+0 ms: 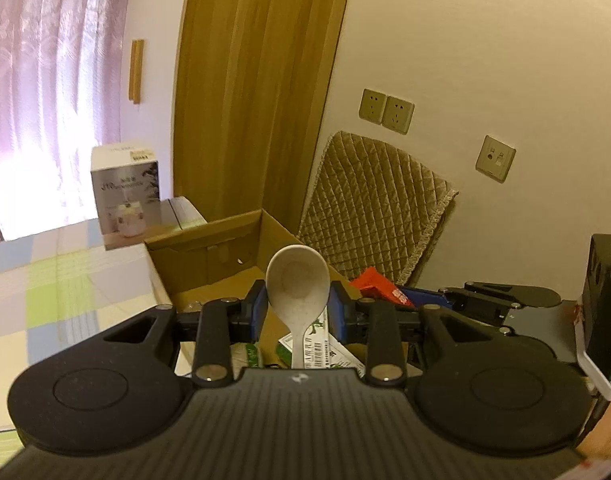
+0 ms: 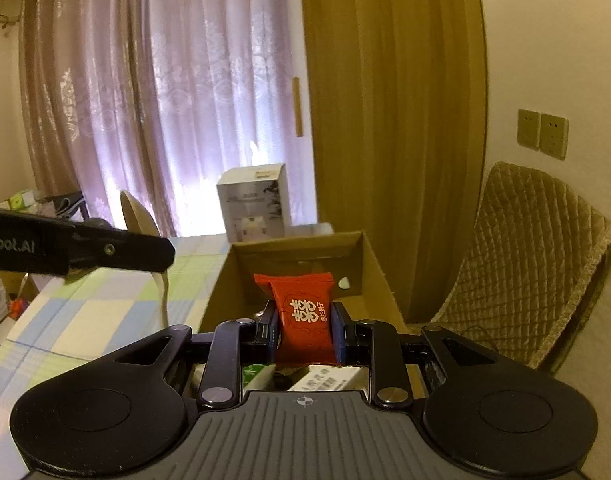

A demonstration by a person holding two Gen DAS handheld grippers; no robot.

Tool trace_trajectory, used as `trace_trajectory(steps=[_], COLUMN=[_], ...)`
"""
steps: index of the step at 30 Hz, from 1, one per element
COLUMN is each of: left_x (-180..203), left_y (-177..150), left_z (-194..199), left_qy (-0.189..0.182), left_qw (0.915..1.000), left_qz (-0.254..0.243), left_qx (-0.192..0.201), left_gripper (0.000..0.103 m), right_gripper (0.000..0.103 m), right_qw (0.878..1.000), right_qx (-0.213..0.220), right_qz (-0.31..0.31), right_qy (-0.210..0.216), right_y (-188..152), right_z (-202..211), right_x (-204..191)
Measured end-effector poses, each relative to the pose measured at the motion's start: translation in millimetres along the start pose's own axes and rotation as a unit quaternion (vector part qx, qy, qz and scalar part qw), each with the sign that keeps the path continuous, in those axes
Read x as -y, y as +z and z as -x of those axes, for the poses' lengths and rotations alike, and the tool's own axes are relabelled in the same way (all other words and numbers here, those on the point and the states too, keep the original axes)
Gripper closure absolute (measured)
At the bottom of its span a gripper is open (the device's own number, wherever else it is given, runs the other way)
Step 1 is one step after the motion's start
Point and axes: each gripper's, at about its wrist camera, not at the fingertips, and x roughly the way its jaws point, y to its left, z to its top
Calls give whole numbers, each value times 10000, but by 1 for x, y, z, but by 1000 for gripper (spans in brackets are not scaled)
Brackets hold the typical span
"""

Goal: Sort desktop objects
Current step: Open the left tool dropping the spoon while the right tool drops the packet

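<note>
Spoon (image 1: 297,280) sits clamped between the left gripper's (image 1: 298,312) closed fingers, bowl up, just above the open cardboard box (image 1: 209,248) ahead. Right gripper (image 2: 304,330) pinches a red packet (image 2: 303,316) between its fingers, over the same box, with white cartons (image 2: 325,378) lying directly beneath it.

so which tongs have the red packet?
The right tongs, shut on the red packet over the cardboard box. The left tongs grip a white spoon instead.
</note>
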Motion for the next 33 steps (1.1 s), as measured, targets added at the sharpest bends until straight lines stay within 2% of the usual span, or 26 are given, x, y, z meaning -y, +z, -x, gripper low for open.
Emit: trace_trajectory(steps=[12, 31, 32, 33], left_x=[-6, -14, -15, -16], left_y=[-14, -16, -16, -17], left_z=[-39, -63, -64, -63], left_qy=[-8, 18, 26, 42], left_qw=[9995, 9986, 9985, 9984], left_qz=[165, 381, 419, 463], left_qx=[-265, -358, -353, -335], left_gripper=[76, 75, 63, 37], right_gripper=[80, 80, 80, 80], right_qw=[9999, 9998, 9998, 9998], right_qx=[-143, -135, -134, -137], right_qz=[-80, -158, -164, -169], right_qy=[-10, 12, 8, 3], right_y=[-5, 6, 6, 6], right_z=[-16, -34, -35, -35], right_x=[20, 33, 34, 35])
